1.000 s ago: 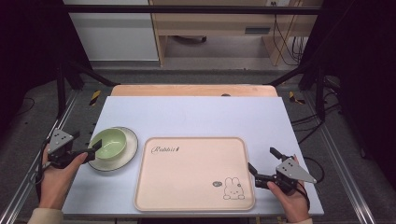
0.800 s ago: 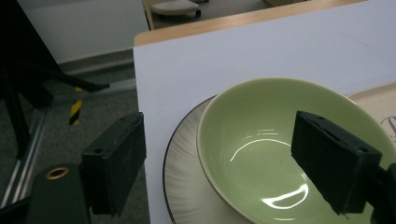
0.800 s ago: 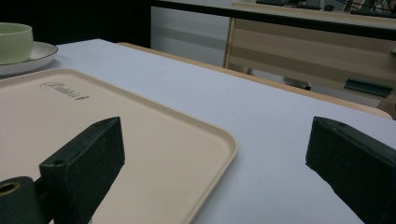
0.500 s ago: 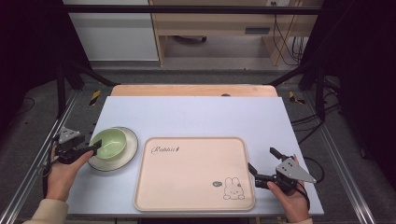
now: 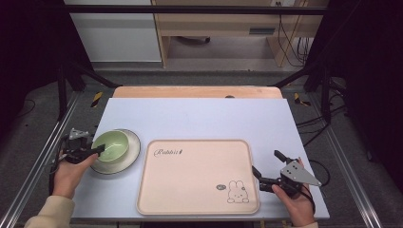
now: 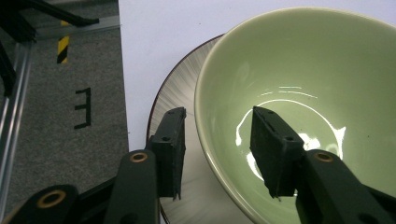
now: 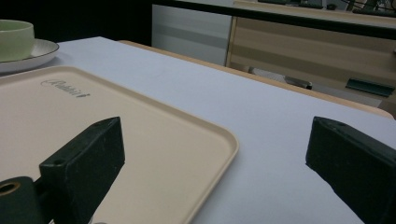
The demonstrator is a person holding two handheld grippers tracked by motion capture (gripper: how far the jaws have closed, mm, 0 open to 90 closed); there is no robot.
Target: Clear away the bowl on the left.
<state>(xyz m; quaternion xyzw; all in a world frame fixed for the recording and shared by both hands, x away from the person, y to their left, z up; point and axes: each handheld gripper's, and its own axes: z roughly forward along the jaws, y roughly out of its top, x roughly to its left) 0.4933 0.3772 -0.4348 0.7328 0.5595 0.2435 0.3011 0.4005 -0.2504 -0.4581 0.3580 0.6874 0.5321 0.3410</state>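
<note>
Because its jaws stand wide apart with nothing between them, the right gripper [image 5: 266, 176] seems to wait, hanging by the right edge of the pale beige plastic tray with a rabbit print [image 5: 190, 190], near the front right corner of the white desk [image 5: 199, 116]. That tray lies bare at the middle of the front edge, likely the place meant for the crockery. Farther along, by the left edge, the left gripper [image 6: 217, 140] straddles the near rim of the glossy pale green ceramic bowl [image 6: 299, 93], one jaw inside, one outside, not yet closed on it. It stands on the grey ribbed saucer [image 6: 175, 100]. Counted: one tray, one bowl, one saucer, two grippers.
</note>
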